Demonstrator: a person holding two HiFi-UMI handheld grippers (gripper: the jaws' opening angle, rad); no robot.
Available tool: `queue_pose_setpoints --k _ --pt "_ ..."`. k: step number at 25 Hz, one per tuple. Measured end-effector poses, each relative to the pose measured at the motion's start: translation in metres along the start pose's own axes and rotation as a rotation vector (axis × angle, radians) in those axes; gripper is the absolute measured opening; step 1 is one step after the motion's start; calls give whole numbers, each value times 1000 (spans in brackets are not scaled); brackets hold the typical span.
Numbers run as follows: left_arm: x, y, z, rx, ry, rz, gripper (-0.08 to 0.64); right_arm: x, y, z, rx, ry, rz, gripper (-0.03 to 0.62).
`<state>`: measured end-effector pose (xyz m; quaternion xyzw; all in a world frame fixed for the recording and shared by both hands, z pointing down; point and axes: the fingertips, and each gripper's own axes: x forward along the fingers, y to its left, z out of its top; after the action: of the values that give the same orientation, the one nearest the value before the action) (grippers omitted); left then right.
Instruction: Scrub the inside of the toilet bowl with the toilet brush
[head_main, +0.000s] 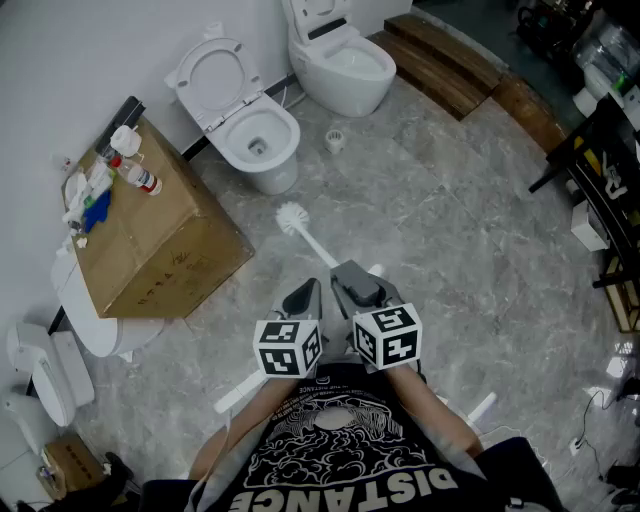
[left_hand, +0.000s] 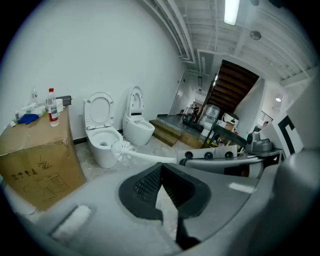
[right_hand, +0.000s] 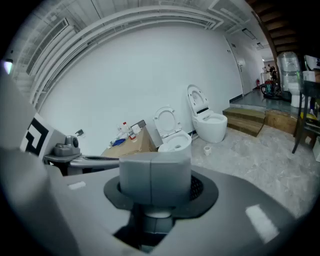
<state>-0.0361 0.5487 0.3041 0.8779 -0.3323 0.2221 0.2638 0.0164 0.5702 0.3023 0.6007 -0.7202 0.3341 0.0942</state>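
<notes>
The white toilet brush (head_main: 293, 217) hangs in the air over the floor, bristle head pointing toward the open toilet (head_main: 259, 136). My right gripper (head_main: 348, 272) is shut on its handle. In the left gripper view the brush (left_hand: 123, 149) sticks out leftward from the right gripper, its head in front of the toilet (left_hand: 103, 143). My left gripper (head_main: 305, 293) sits just left of the right one, jaws shut (left_hand: 159, 168) with nothing in them. In the right gripper view the shut jaws (right_hand: 155, 175) hide the brush; the toilet (right_hand: 175, 143) shows beyond them.
A second toilet (head_main: 341, 64) stands farther back. The small white brush holder (head_main: 335, 140) sits on the floor between the two toilets. A cardboard box (head_main: 160, 240) with bottles on it lies left. Wooden steps (head_main: 440, 58) and a black rack (head_main: 600, 170) are at right.
</notes>
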Motion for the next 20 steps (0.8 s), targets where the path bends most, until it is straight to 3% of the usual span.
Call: queue_pose_setpoints --k 8,14,20 --pt "15 -16 2 13 10 15 -9 -4 -23 2 32 1 16 149" --pt "27 -35 0 80 30 36 -8 -9 -39 -3 48 17 61 149" --pt "33 -31 7 65 19 53 -8 1 -47 -3 60 41 76 149"
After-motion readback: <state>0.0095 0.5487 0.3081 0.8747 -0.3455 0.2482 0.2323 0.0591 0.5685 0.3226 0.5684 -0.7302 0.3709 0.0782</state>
